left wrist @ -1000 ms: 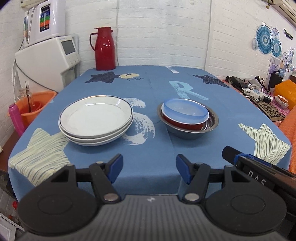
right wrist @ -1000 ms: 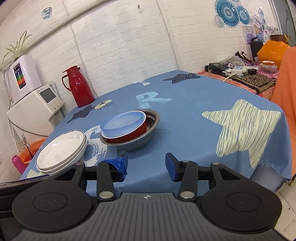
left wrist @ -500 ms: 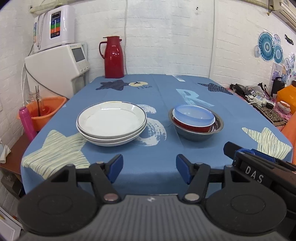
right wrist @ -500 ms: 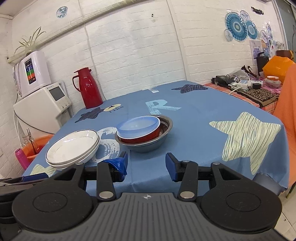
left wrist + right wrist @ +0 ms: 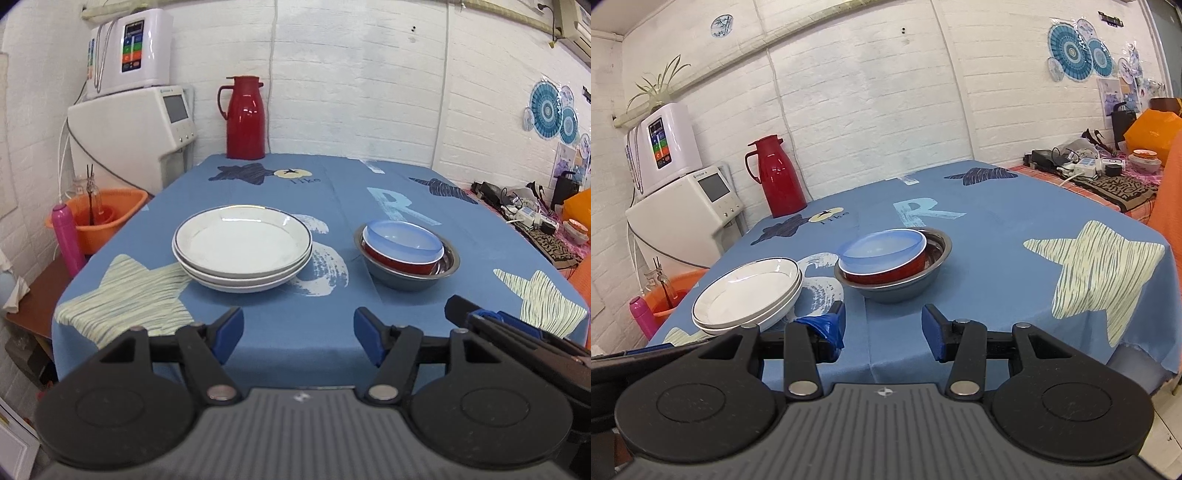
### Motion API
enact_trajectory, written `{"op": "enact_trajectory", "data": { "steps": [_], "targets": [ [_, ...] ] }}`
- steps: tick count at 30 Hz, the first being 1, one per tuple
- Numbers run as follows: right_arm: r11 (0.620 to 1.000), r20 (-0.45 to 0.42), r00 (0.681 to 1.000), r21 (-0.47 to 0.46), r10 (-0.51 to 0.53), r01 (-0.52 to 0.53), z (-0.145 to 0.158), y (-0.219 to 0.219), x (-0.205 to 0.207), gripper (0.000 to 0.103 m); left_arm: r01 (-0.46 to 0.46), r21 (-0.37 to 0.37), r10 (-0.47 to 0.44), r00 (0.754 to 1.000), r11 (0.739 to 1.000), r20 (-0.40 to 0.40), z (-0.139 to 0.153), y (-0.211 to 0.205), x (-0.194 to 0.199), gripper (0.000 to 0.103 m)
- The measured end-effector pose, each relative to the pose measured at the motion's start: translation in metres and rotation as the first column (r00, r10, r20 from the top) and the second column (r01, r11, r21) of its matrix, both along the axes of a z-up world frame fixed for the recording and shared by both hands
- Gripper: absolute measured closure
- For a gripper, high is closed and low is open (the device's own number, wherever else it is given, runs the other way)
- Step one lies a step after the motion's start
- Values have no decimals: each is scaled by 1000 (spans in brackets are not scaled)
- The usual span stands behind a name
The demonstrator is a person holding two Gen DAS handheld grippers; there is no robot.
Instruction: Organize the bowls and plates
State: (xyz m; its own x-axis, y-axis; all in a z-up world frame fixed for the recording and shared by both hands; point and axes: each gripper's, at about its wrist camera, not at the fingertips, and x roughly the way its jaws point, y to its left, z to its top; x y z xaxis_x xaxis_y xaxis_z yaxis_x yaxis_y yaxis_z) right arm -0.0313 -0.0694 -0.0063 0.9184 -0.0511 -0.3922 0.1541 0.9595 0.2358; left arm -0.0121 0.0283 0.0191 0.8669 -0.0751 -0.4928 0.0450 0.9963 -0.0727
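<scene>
White plates (image 5: 242, 245) (image 5: 748, 293) sit stacked on the left half of the blue tablecloth (image 5: 332, 192). To their right a metal bowl (image 5: 406, 273) (image 5: 897, 288) holds a red bowl (image 5: 399, 260) (image 5: 886, 271) with a light blue bowl (image 5: 404, 240) (image 5: 882, 245) nested on top. My left gripper (image 5: 298, 334) is open and empty, held back past the table's near edge. My right gripper (image 5: 882, 325) is also open and empty, off the near edge facing the bowls. The right gripper's body (image 5: 517, 339) shows at the lower right of the left wrist view.
A red thermos jug (image 5: 243, 118) (image 5: 777, 177) stands at the far left of the table. White appliances (image 5: 133, 122), an orange basin (image 5: 99, 218) and a pink bottle (image 5: 68, 240) sit left of the table. A cluttered side table (image 5: 1100, 177) lies to the right.
Both grippers have drawn back and risen from the table, so plates and bowls look farther away. Both stay open; the dishes have not moved.
</scene>
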Motion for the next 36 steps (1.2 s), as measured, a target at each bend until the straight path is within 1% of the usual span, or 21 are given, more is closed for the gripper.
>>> {"op": "enact_trajectory", "data": {
  "steps": [2, 5, 10, 14, 20, 26, 36],
  "targets": [
    [1000, -8, 1000, 0, -12, 12, -5, -2, 0, 73, -25, -4, 25, 1000, 1000, -9, -3, 1, 2, 37],
    [1000, -31, 999, 9, -20, 21, -12, -6, 1, 72, -54, 30, 55, 999, 998, -2, -7, -4, 4, 37],
    [999, -58, 998, 33, -21, 23, -22, -11, 0, 72, -31, 74, 33, 999, 997, -22, -14, -14, 6, 37],
    [999, -60, 998, 42, -16, 19, -24, -13, -1, 72, -24, 99, 25, 1000, 995, -9, -14, -19, 4, 37],
    [999, -45, 999, 38, -19, 21, -20, -11, -3, 72, -9, 106, 10, 1000, 994, -9, -15, -20, 3, 37],
    [1000, -55, 998, 30, -1, 2, -22, -7, -1, 72, -3, 116, 5, 1000, 993, -15, -17, -21, 2, 37],
    [1000, -54, 999, 31, -2, 4, -24, -7, -1, 71, -5, 111, 8, 1000, 994, -23, -18, -18, 5, 37]
  ]
}}
